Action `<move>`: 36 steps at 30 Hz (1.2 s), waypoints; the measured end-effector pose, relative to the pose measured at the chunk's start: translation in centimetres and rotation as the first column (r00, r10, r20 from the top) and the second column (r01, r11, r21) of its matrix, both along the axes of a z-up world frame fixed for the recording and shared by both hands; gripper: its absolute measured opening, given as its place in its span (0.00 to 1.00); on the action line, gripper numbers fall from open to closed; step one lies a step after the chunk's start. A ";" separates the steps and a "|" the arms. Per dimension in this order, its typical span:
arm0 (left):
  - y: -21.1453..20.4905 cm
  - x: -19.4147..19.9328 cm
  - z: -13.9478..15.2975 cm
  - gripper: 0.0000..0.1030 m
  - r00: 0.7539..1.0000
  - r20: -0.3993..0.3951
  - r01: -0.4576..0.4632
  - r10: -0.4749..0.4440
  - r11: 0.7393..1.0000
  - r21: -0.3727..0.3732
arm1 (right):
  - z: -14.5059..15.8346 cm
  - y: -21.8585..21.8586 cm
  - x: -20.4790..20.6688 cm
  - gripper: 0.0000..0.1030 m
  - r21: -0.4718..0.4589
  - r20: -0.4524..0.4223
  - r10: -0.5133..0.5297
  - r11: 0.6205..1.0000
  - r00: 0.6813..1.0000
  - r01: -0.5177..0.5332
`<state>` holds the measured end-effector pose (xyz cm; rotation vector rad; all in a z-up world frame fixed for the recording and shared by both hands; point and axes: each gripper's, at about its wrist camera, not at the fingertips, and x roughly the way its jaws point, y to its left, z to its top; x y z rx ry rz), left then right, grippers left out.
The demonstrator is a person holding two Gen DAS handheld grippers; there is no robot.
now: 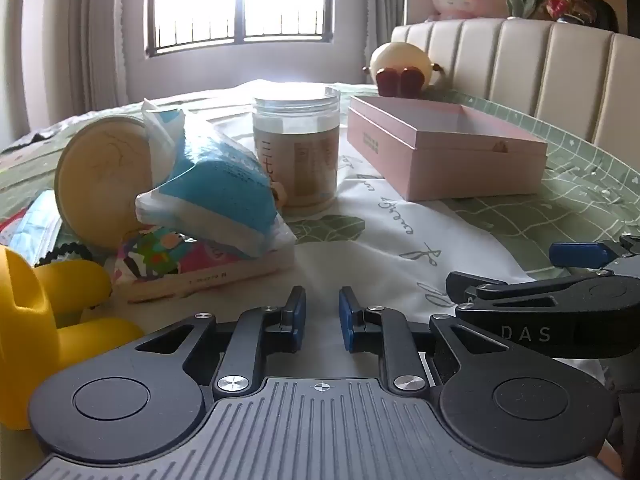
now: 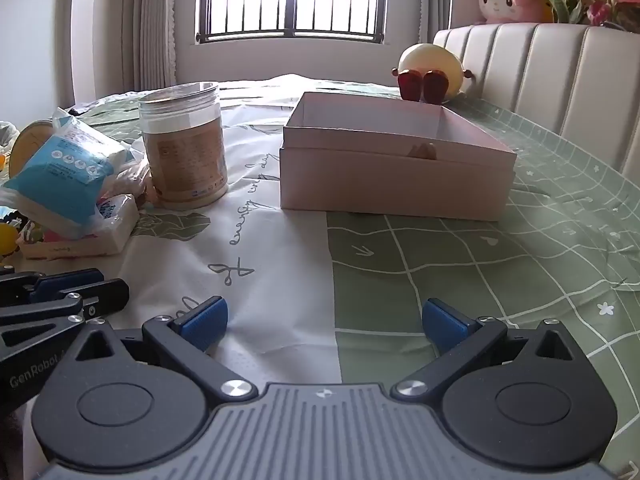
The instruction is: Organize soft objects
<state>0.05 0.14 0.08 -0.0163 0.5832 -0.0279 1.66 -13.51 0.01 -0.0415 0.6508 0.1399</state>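
A blue and white tissue pack [image 1: 216, 188] lies tilted on a pink book [image 1: 208, 272] at the left; it also shows in the right wrist view [image 2: 68, 172]. An open pink box [image 1: 444, 148] stands on the bed at the right, also in the right wrist view [image 2: 392, 164]. A cream plush with red feet [image 1: 404, 66] sits behind it, also in the right wrist view [image 2: 432, 68]. My left gripper [image 1: 322, 316] is nearly closed and empty, low over the bedsheet. My right gripper [image 2: 324, 320] is open and empty in front of the box.
A clear-lidded jar [image 1: 296, 148] stands between the tissue pack and the box. A round wooden lid [image 1: 104, 184] and a yellow toy [image 1: 44, 320] lie at the left. A padded headboard [image 2: 560, 76] rises at the right, with a pink plush [image 2: 504, 0] on top.
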 end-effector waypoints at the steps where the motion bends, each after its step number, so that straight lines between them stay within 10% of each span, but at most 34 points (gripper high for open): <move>1: 0.0 0.0 0.0 0.20 1.000 0.001 0.000 0.000 1.000 0.006 | 0.0 0.0 0.0 1.00 0.001 -0.001 0.000 1.000 1.000 0.000; 36: 0.2 -0.2 -0.1 0.20 1.000 0.023 0.000 0.000 1.000 0.029 | 0.1 0.0 -0.2 1.00 0.010 0.006 0.002 1.000 1.000 -0.002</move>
